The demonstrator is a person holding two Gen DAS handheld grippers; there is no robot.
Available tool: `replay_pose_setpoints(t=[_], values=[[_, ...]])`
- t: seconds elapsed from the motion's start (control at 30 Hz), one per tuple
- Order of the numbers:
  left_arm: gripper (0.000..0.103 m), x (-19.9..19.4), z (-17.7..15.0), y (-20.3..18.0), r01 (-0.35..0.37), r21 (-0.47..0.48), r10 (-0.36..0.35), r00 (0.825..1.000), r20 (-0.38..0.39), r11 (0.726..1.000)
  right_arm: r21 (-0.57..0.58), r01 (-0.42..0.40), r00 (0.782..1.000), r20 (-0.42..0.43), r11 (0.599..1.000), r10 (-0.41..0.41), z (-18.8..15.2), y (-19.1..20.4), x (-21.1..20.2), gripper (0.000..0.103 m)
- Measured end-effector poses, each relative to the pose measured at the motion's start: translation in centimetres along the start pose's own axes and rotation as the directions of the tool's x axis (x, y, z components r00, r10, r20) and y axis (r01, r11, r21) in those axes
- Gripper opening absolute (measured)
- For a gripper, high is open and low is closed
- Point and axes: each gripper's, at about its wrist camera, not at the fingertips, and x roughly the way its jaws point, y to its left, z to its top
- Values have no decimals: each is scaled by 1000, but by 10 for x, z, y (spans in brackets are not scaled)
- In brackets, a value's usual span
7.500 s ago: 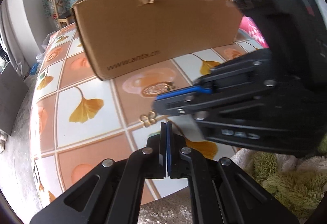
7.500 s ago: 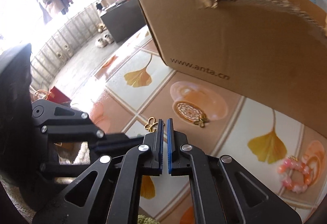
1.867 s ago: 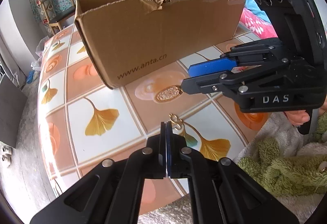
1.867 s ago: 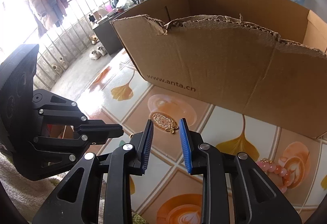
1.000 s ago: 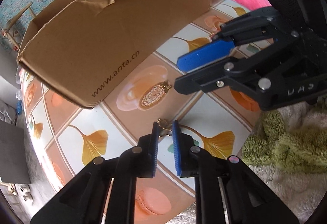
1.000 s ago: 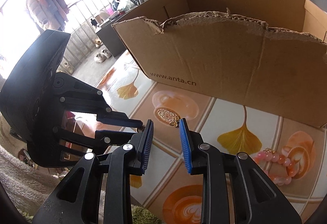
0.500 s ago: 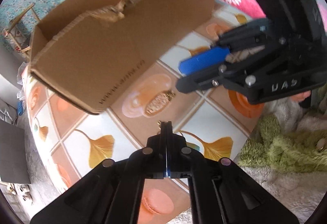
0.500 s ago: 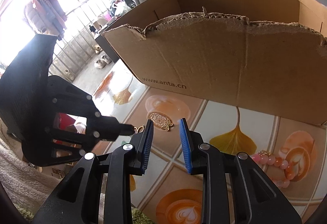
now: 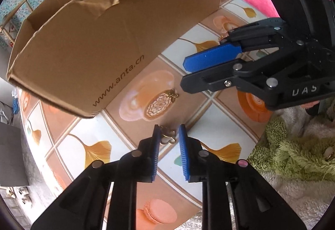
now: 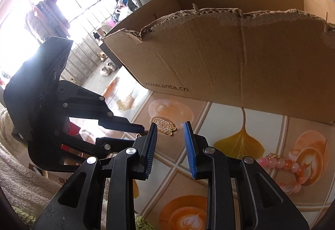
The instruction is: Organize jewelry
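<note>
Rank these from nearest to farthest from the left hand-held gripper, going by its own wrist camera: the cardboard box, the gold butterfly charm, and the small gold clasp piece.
From the left hand-held gripper, whose jaws are opening:
1. Small gold clasp piece, lying on the table between the fingertips.
2. Gold butterfly charm, further ahead, at the edge of a printed coffee cup.
3. Cardboard box, beyond it, up and to the left.

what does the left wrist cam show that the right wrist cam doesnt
Only the left wrist view shows the gold clover charm lying between the opening jaws of the left gripper, not pinched, and the green fuzzy fabric.

Only the right wrist view shows the pink bead bracelet and the box's inside.

Both show the cardboard box, the butterfly charm and the patterned tablecloth. The right gripper is open.
</note>
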Motion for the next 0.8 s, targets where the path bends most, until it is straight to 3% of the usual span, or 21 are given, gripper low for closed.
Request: replay_pose_setpoints(t=[0.33, 0.5, 0.53, 0.67, 0.8], values=[[5, 8, 16, -16, -43, 80, 48, 997, -59, 996, 31, -48, 998, 39, 998, 47, -5, -22, -16, 28], [5, 10, 20, -19, -55, 72, 60, 996, -72, 996, 39, -58, 997, 48, 998, 56, -4, -29, -25, 28], [0, 10, 20, -19, -64, 69, 69, 995, -70, 996, 41, -57, 997, 50, 998, 55, -4, -31, -26, 28], [0, 5, 13, -21, -87, 20, 88, 996, -35, 996, 37, -47, 998, 49, 998, 45, -6, -31, -29, 28], [0, -9, 0, -12, -92, -114, 98, 994, 44, 989, 20, -27, 999, 37, 999, 26, -7, -23, -31, 28]])
